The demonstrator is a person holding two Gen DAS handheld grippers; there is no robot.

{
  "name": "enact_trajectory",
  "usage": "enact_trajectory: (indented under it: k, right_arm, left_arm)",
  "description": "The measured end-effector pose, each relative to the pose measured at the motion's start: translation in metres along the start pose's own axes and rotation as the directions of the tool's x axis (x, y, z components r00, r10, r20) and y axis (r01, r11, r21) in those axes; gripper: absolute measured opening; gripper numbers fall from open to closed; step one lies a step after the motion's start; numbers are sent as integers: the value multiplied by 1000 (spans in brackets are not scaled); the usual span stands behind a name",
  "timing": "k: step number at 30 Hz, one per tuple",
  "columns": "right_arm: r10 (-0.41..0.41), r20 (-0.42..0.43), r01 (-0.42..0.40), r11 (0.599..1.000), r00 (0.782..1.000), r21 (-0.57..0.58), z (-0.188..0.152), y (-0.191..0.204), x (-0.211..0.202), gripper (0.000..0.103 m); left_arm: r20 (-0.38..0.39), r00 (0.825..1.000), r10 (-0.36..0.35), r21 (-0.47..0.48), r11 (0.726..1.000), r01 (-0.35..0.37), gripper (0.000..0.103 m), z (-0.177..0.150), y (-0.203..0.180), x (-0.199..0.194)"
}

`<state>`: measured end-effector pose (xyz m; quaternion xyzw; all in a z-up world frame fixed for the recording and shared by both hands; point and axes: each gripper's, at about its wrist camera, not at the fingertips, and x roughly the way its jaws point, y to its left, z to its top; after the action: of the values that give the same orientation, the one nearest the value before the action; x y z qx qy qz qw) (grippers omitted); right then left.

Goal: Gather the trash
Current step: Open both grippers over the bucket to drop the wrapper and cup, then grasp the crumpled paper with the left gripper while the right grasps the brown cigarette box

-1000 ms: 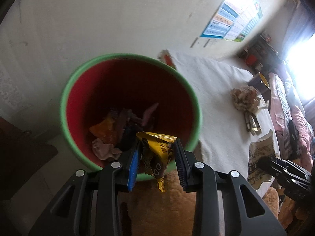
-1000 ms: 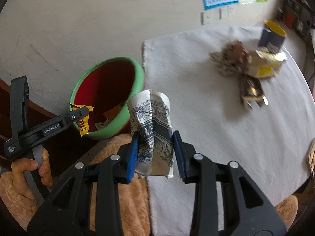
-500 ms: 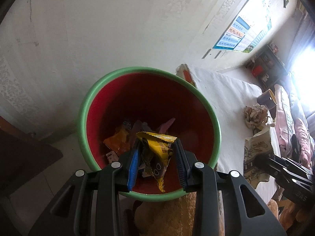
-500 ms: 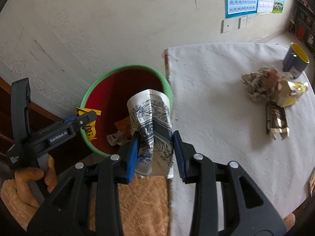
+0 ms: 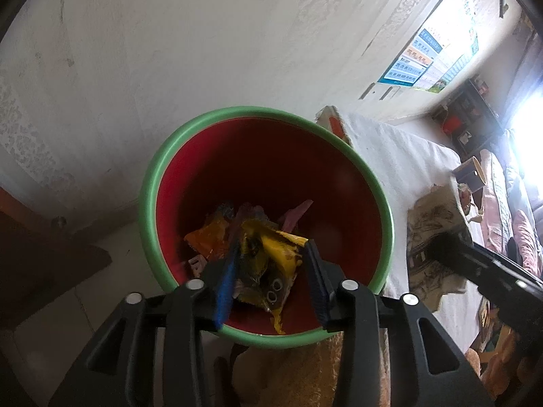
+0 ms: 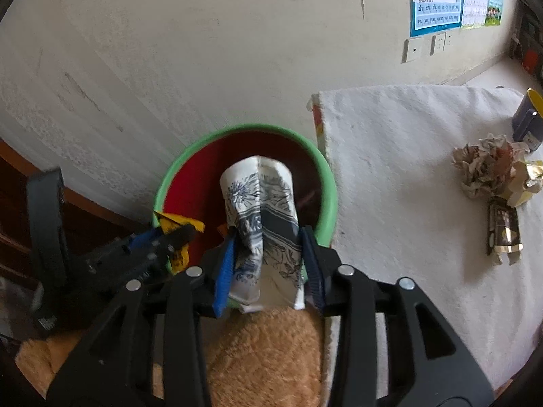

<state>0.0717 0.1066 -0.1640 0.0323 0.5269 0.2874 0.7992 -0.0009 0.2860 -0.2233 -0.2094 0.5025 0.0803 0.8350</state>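
Observation:
A red bin with a green rim (image 5: 149,196) stands on the floor by the table, with several wrappers lying in it. My left gripper (image 5: 271,247) hovers over the bin, its jaws opening. A yellow wrapper (image 5: 268,264) hangs blurred and loose between them, with a gap at the right pad. My right gripper (image 6: 268,232) hangs above the bin's near rim (image 6: 331,190), jaws also opening. A crushed blue-and-white paper cup (image 6: 261,210) stands upright between its pads and still touches both. The left gripper (image 6: 169,234) shows at the bin's left rim.
On the white-clothed table (image 6: 407,169) right of the bin lie crumpled paper (image 6: 482,166), a dark foil wrapper (image 6: 504,230) and a yellow pack (image 6: 526,183), beside a blue mug (image 6: 527,122). Fluffy orange fabric (image 6: 271,356) lies below the grippers. The wall stands behind, dark wood furniture to the left.
Both grippers have come over the bin, the right one carrying the cup leftwards from the table edge. Both pairs of jaws have widened. The yellow wrapper has tilted and come loose.

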Motion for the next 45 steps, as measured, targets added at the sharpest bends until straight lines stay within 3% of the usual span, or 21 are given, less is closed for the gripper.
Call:
enact_trajectory:
  k: [2,4,8,11,15,18,21,24,28,32,35,37,40,45]
  right_arm:
    - [19,15,-19,1000,1000,16,2,0,-2,55]
    - [34,30,-35,999,999,31,1,-1,-5,56]
    - [26,54,-30,997,998,66,-5,-18,-15,56]
    - [-59,67,52,992,996,112,-13,-54,-23,56]
    - [-224,60,199,940,973,277,-24,-134,-41,56]
    - [-352,26,320,876,936,362,-26,-189,-50,56]
    - [-392,-32,364,819,920,444,-25,-234,-48,56]
    - [-378,-85,372,801,922,469,-22,-257,-36,60]
    - [-324,-116,340,820,939,460,-22,-266,-18,59]
    - [-234,-88,247,837,968,488,-27,-268,-14,36]
    - [-230,-53,229,865,972,447,-32,-258,-28,14]
    - [-200,-22,191,889,980,417,-41,-251,-43,14]
    - [-177,7,160,908,984,387,-72,-240,-67,14]
    - [-133,10,115,888,991,446,-148,-227,-99,14]
  left_arm:
    - [2,1000,-8,-22,1000,8,51,0,2,0]
    - [4,1000,-13,-30,999,13,57,0,2,-1]
    - [0,1000,-7,-8,1000,7,57,-3,-3,-2]
    - [-3,1000,-3,2,1000,3,58,-8,-6,-4]
    - [-12,1000,-14,-20,1000,14,58,-18,-7,-8]
    - [-24,999,-25,-40,999,24,58,-28,-11,-9]
    - [-48,998,-33,-20,999,32,58,-35,-21,-7]
    - [-52,998,-29,17,999,29,58,-38,-33,-10]
    - [-50,998,-26,58,998,29,58,-38,-50,-14]
    - [-55,998,-24,124,992,31,59,-37,-74,-15]
    - [-57,998,-29,172,984,38,61,-35,-97,-13]
    - [-59,997,-44,210,976,56,61,-32,-119,-8]
    - [-60,996,-65,285,955,80,61,-27,-155,2]
    - [-58,991,-117,401,907,131,61,-15,-225,31]
